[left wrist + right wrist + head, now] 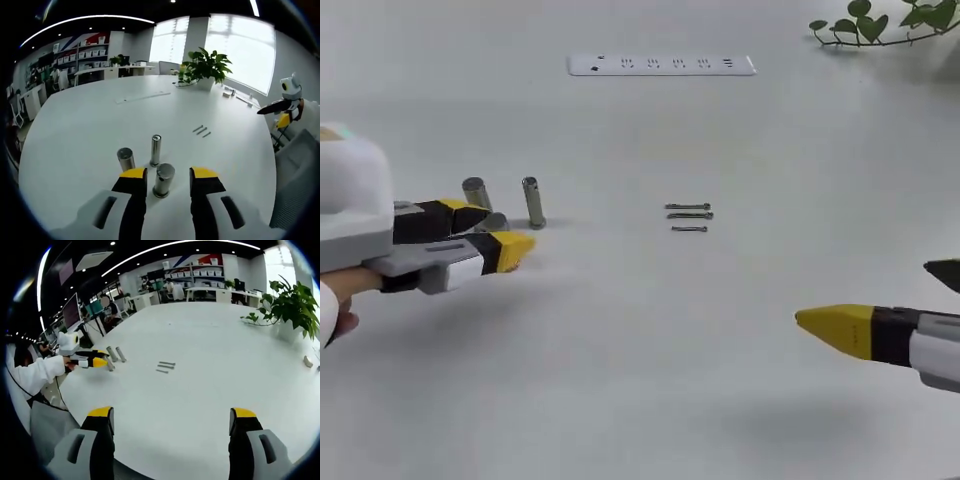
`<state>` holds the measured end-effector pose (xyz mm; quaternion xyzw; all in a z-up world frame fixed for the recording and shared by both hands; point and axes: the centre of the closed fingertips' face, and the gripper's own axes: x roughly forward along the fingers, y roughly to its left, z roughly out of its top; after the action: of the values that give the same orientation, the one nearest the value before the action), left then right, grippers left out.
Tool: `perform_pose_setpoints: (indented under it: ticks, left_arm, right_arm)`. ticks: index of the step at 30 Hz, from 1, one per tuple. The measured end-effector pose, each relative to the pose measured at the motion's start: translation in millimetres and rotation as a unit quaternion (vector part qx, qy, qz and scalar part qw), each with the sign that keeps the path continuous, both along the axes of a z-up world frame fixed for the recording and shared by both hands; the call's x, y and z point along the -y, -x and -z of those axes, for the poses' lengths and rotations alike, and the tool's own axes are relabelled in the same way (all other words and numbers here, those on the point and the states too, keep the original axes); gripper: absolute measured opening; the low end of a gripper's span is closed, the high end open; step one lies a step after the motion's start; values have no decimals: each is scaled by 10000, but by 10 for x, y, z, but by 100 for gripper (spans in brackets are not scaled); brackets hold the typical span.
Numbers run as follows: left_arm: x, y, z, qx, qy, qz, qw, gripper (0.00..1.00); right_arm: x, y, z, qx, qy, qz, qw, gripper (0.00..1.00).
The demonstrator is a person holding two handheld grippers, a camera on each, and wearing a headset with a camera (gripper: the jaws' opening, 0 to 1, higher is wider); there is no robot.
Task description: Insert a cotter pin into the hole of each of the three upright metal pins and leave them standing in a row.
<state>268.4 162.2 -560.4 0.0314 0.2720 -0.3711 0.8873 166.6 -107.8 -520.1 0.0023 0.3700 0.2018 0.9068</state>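
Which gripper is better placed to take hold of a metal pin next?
Left. The left gripper has its open jaws either side of the nearest metal pin; the right gripper hangs open far off, nearer the cotter pins.

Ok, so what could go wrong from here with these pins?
The open left claw straddles the nearest short upright steel pin, with two more steel pins standing close beside it; closing carelessly could topple a neighbour. The three thin metal cotter pins lie flat and close together, so the open right claw may scatter them or grab two.
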Motion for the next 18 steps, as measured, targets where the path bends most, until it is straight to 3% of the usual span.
perform_pose_setpoints:
  ticks: [9,14,16,18]
  left_arm:
    - [26,17,103,58,-242,131,9996,22]
    - [-28,-48,92,203,-357,-7,9992,11]
    - [-29,-42,87,202,-346,74,9992,11]
    - [-37,-43,81,314,-485,197,9981,11]
  right_arm:
    - [10,2,8,-44,52,7,10000,94]
    - [24,-15,7,-31,51,11,10000,94]
    - [24,-22,9,-31,72,-2,10000,93]
    - [27,-29,14,-37,65,-6,10000,93]
